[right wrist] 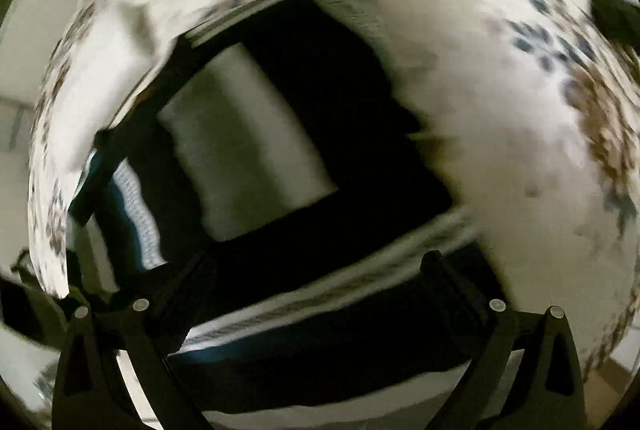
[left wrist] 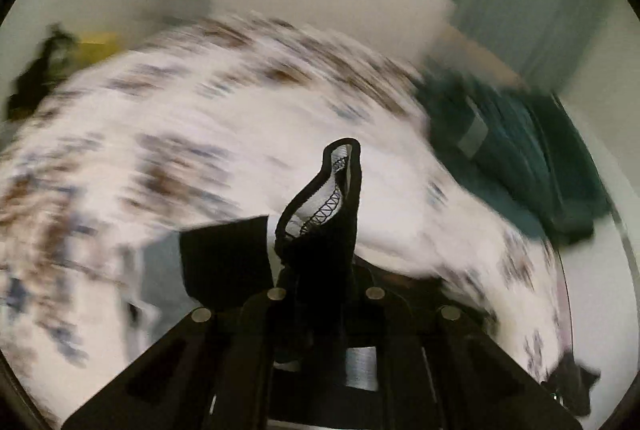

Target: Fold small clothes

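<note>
The left claw (left wrist: 320,270) was pinched tight on a small black cloth (left wrist: 324,226) with a white inside — a loop of its edge stuck up between the fingers. Under it lay a white bed cover with brown and blue spots (left wrist: 192,133), all blurry. A dark green pile (left wrist: 516,149) sat off to the right. The right claw (right wrist: 320,290) was wide open and held nothing — below it was a black and white garment (right wrist: 288,133), flat on the spotted cover.

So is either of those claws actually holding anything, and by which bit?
The left gripper pinches a black garment at its stitched hem. The right gripper is open, holding nothing.
</note>
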Demonstrator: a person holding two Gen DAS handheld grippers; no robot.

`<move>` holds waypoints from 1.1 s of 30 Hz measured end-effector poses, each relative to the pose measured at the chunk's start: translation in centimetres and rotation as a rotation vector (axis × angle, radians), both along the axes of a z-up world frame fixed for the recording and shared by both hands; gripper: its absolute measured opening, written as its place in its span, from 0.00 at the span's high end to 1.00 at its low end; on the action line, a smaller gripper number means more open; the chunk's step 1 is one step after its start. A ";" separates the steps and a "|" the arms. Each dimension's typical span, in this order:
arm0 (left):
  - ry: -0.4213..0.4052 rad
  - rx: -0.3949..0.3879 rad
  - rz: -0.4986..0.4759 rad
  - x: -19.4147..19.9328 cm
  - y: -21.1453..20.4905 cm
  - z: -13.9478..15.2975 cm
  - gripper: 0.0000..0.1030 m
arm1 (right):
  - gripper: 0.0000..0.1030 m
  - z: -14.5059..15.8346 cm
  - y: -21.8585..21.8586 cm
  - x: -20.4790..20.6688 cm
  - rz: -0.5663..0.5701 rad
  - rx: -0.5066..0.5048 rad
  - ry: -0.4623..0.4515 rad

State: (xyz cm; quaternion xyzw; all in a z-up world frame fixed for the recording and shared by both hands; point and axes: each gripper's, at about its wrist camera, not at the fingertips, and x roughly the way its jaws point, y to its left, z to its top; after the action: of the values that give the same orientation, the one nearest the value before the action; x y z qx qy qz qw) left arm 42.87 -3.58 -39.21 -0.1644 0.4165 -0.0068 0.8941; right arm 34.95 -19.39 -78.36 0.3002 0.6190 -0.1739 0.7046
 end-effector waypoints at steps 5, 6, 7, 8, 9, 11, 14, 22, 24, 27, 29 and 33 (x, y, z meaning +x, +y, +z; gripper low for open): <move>0.195 -0.106 -0.207 3.0 -15.7 -7.3 0.90 | 0.00 -0.6 -7.4 -3.5 -0.062 0.022 0.035; 0.227 -0.098 -0.231 3.2 -17.7 -8.5 0.90 | 0.00 -1.1 -8.4 -4.1 -0.070 0.024 0.041; 0.259 -0.066 -0.247 3.3 -19.4 -9.5 0.90 | 0.00 -1.4 -10.2 -5.1 -0.080 0.032 0.047; 0.275 -0.042 -0.260 3.2 -20.8 -10.0 0.90 | 0.00 -1.8 -11.4 -5.6 -0.081 0.040 0.052; 0.282 -0.018 -0.271 2.9 -21.6 -10.5 0.84 | 0.00 -1.8 -12.6 -6.2 -0.081 0.048 0.055; 0.279 0.045 -0.289 1.9 -22.3 -11.1 0.73 | 0.00 -1.8 -14.5 -7.5 -0.073 0.059 0.048; 0.261 0.164 -0.285 -0.5 -20.5 -10.8 0.52 | 0.00 -1.5 -16.4 -7.9 -0.027 0.097 0.062; 0.452 0.517 -0.091 -12.5 -7.3 -15.5 0.20 | 0.33 1.2 -14.4 -0.9 0.153 0.295 -0.088; 0.552 0.533 -0.024 -14.8 -3.9 -18.0 0.17 | 0.33 1.1 -13.2 1.9 0.158 0.361 -0.113; 0.539 0.412 0.049 -16.3 -1.4 -19.5 0.00 | 0.32 0.0 -11.0 7.5 0.143 0.475 -0.127; 0.521 0.345 0.082 -16.6 -0.5 -20.0 0.00 | 0.26 -0.7 -9.2 10.9 0.156 0.465 -0.111; 0.489 0.308 0.153 -16.6 -0.2 -20.3 0.00 | 0.26 -2.9 -5.3 16.4 0.226 0.415 -0.043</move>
State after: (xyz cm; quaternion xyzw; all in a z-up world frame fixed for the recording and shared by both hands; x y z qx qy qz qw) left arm 26.24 -3.80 -59.51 -0.0543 0.6021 0.1635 0.7796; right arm 51.39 -24.69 -81.22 0.3707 0.6560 0.0436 0.6560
